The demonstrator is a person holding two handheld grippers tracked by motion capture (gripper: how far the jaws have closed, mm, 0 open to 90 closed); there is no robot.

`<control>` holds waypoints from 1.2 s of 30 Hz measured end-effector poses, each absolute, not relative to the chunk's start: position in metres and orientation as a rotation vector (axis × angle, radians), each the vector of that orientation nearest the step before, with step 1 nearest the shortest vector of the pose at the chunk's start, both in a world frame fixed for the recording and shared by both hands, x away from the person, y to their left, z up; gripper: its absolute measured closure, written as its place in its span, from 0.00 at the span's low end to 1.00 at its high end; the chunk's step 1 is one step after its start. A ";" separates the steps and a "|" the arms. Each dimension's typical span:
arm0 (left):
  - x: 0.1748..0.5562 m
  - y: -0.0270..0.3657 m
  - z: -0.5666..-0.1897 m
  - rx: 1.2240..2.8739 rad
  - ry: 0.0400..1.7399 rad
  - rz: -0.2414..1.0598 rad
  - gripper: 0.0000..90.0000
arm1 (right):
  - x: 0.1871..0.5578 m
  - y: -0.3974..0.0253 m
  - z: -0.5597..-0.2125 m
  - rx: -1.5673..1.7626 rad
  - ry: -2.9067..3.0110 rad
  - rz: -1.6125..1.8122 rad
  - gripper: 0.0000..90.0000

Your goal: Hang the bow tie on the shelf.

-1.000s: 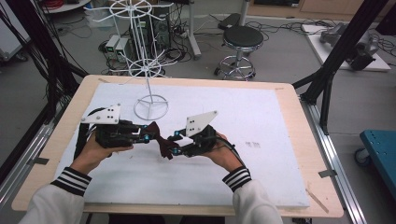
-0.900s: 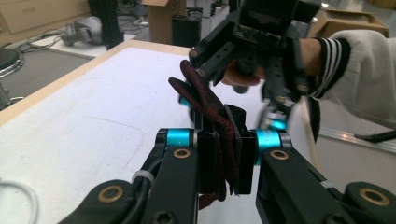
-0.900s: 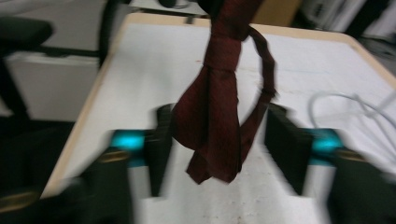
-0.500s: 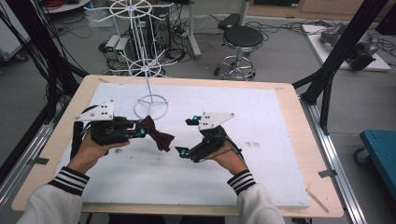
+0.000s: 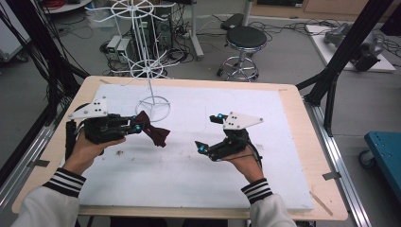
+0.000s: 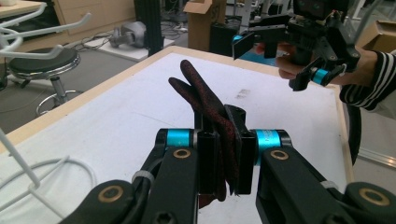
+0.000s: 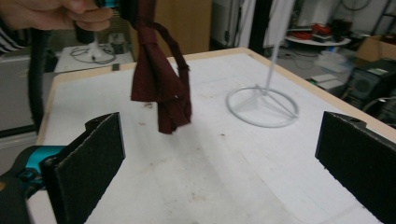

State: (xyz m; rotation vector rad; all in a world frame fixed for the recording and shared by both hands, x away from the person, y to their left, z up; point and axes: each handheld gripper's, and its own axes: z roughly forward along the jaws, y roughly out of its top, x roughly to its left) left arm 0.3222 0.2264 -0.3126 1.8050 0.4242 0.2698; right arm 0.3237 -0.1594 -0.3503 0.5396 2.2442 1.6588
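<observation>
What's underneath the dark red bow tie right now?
Under the dark red fabric bow tie, clamped in the left tongs, lies bare white foam board. The pinched part is hidden between the jaws.

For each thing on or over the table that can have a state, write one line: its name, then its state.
left gripper: shut on the bow tie, held above the table.
right gripper: open, holding nothing, apart from the bow tie.
bow tie: dark red, clamped at one end, the rest hanging free of the white mat.
wire rack: upright, its ring base on the white mat, arms bare.
white mat: flat on the table, lightly marked.
</observation>
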 end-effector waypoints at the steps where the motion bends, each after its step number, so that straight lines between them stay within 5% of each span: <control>1: 0.322 0.227 -0.311 1.807 0.427 0.274 0.93 | 0.324 -0.159 -0.350 0.540 2.244 1.659 0.01; 36: 0.340 0.242 -0.272 1.762 0.646 0.399 0.93 | 0.281 -0.256 -0.409 0.868 1.868 1.562 0.01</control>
